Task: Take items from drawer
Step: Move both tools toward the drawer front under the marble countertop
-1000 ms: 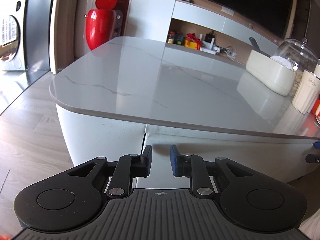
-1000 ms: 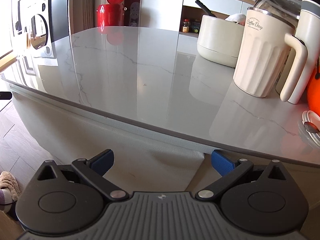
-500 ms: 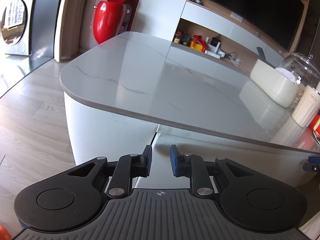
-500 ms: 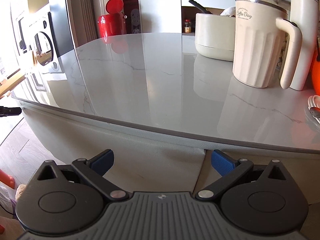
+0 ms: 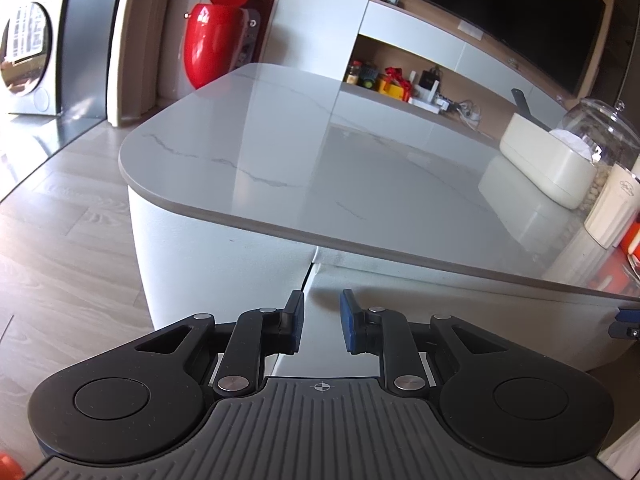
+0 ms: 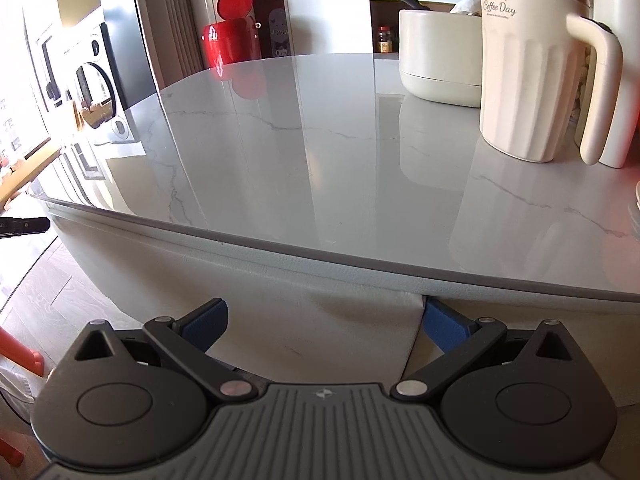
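Down at the counter's front, hovering low — left gripper (image 5: 319,327) with fingers a narrow gap apart, clamping nothing, lining up on the vertical seam beside the drawer front (image 5: 460,300). Alongside, right gripper (image 6: 322,322) spreading its fingers wide and empty, aiming at the same white panel (image 6: 320,320) under the overhang. Likely both poised to pull, since the drawer is sitting closed and its items are hidden. Farther back, marble countertop (image 6: 300,152) staying bare for landing room — cream mug (image 6: 532,76), cream box (image 5: 544,164), and red bin (image 5: 212,44) beyond.
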`<state>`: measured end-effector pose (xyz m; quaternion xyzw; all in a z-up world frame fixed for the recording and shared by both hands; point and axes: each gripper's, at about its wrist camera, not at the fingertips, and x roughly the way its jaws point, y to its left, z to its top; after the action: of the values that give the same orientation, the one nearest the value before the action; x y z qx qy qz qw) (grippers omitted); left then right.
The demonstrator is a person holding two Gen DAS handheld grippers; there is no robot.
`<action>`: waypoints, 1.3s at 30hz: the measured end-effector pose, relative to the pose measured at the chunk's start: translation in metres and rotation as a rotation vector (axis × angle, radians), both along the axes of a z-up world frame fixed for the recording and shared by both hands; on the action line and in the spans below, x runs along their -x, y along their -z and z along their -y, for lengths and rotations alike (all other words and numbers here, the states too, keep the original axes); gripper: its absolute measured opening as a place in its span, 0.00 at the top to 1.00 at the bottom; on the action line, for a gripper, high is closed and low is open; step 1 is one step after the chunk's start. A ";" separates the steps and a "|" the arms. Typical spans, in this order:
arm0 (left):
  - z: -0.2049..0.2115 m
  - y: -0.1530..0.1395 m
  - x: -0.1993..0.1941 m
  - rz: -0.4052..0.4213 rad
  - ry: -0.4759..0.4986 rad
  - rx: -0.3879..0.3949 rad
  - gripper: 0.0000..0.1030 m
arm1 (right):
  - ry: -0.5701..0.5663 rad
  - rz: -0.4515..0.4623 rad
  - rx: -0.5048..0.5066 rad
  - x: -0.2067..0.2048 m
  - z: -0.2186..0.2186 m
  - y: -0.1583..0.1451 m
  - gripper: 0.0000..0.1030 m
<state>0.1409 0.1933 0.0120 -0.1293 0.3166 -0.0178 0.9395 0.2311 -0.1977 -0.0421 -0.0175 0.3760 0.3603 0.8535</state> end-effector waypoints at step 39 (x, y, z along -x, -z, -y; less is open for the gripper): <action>-0.006 0.001 -0.005 0.013 -0.017 0.125 0.63 | -0.007 -0.001 -0.006 0.012 0.002 -0.003 0.00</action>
<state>0.1462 0.1989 0.0106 -0.1901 0.3075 -0.0306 0.9319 0.2189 -0.1999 -0.0387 -0.0163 0.3754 0.3644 0.8521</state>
